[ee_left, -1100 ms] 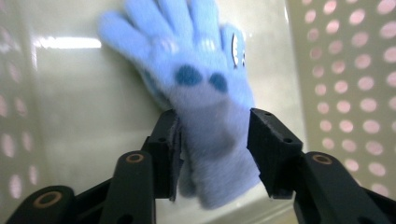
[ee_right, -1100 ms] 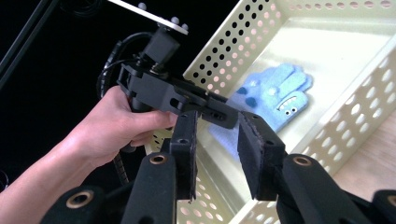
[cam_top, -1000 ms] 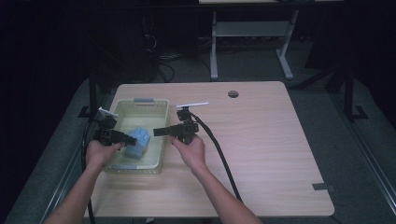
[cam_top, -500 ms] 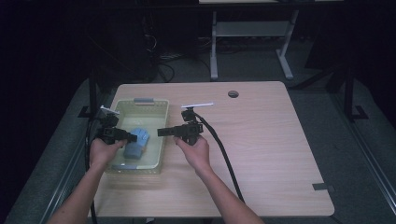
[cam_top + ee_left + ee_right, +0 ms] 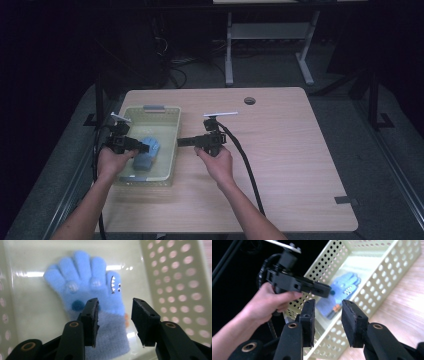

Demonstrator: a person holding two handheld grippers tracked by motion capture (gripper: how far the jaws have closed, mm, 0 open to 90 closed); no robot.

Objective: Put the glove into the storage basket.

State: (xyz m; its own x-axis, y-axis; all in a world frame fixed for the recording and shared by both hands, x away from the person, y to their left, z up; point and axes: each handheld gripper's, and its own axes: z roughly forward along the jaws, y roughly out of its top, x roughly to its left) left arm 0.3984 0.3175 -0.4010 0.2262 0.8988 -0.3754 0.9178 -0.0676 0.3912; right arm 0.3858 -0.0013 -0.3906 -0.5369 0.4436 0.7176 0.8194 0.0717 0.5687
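Now the left gripper (image 5: pixel 113 315) hangs over the blue glove (image 5: pixel 93 297) with its jaws partly apart and nothing pinched between them; they have just been widening again after a brief squeeze, and the grey cuff lies flat beneath the gap, not lifted. Compared with a second ago, when the glove sat bunched up between the two tools above the basket (image 5: pixel 170 131), it now lies spread on the basket floor at the lower left of the high view, fingers pointing toward the far wall. That reads as a release: the glove seems to have been dropped in, or the grip slipped.

Meanwhile the right gripper (image 5: pixel 327 320) has its jaws moderately open and empty, and they have just been opening further. It has pulled back to the right of the basket's rim, over the bare table (image 5: pixel 280 165). In its own view the left hand (image 5: pixel 265 302) shows at the left, the glove beyond the perforated wall.
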